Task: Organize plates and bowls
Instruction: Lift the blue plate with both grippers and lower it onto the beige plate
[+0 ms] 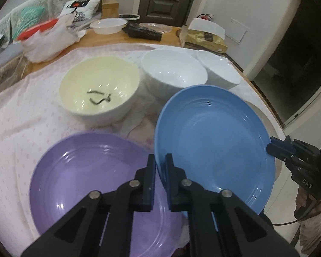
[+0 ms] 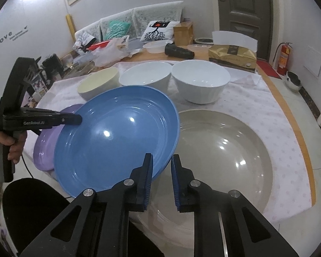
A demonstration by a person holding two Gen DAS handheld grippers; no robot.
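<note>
My left gripper is shut on the rim of the blue plate and holds it tilted above the table; this gripper also shows in the right wrist view. The blue plate hangs between the purple plate and the grey plate. My right gripper is open around the blue plate's other rim, jaws apart; it appears in the left wrist view. A cream bowl and two white bowls stand behind.
The table carries a pink dotted cloth. At the far end lie a plastic bag, a white dish, a black package and a gold box. A sofa and a door stand beyond.
</note>
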